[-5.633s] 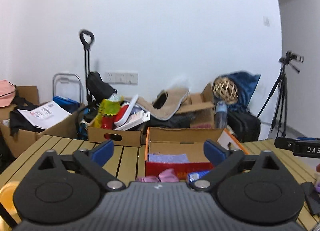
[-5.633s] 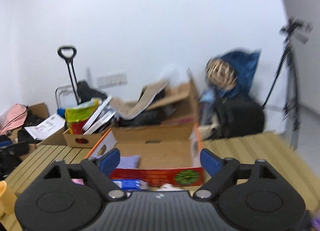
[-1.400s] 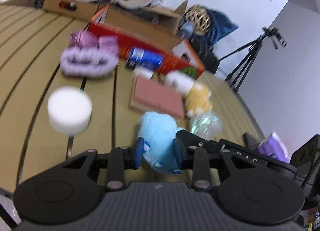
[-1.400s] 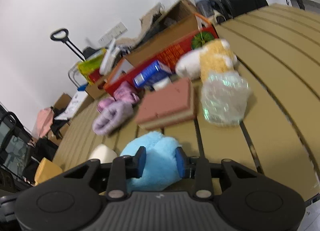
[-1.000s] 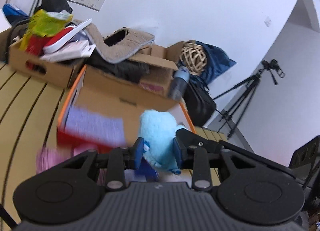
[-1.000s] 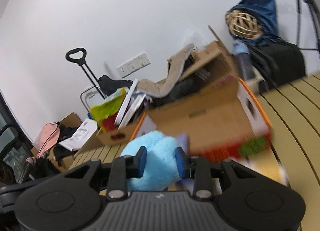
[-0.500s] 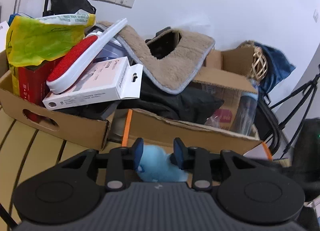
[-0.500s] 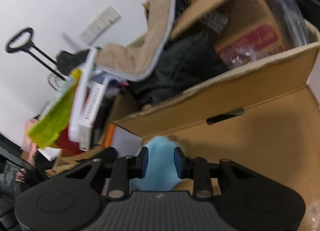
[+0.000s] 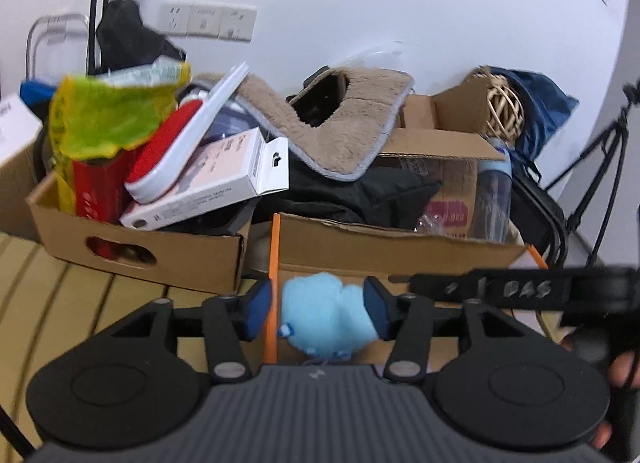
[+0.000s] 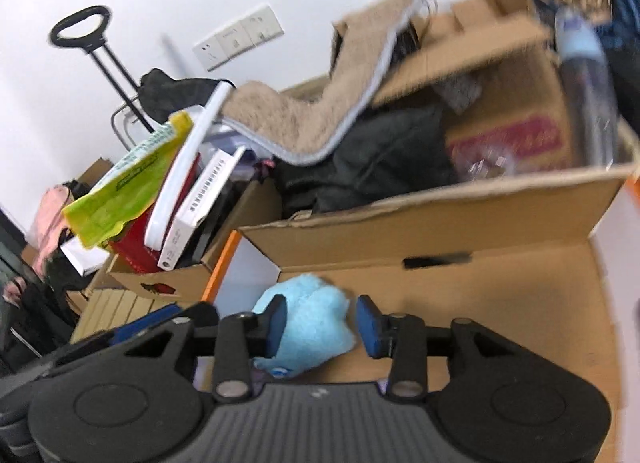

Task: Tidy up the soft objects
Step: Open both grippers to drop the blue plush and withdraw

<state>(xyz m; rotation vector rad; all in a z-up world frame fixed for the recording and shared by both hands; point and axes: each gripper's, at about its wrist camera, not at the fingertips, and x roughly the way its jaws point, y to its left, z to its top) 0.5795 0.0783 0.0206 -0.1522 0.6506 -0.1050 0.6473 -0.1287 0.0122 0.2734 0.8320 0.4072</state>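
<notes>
A light blue plush toy (image 9: pixel 326 321) lies inside the orange-edged cardboard box (image 9: pixel 400 251), near its left wall; it also shows in the right wrist view (image 10: pixel 310 329). My left gripper (image 9: pixel 318 309) is open, its blue pads standing apart on either side of the toy. My right gripper (image 10: pixel 322 323) is open too, with the toy at its left pad and a gap at the right pad. The same box shows in the right wrist view (image 10: pixel 500 287). The right gripper's body (image 9: pixel 520 289) crosses the left wrist view at the right.
A cardboard tray (image 9: pixel 140 247) with a white packet, a red brush and a green bag stands left of the box. Behind are a brown box with a tan fleece mat (image 9: pixel 344 135), dark cloth, a bottle (image 9: pixel 494 199) and a wicker ball (image 9: pixel 504 111). Slatted table (image 9: pixel 48 303) at the left.
Both grippers have opened wider and the blue plush toy has come free between the pads, now resting inside the box. Both views have shifted slightly over the box.
</notes>
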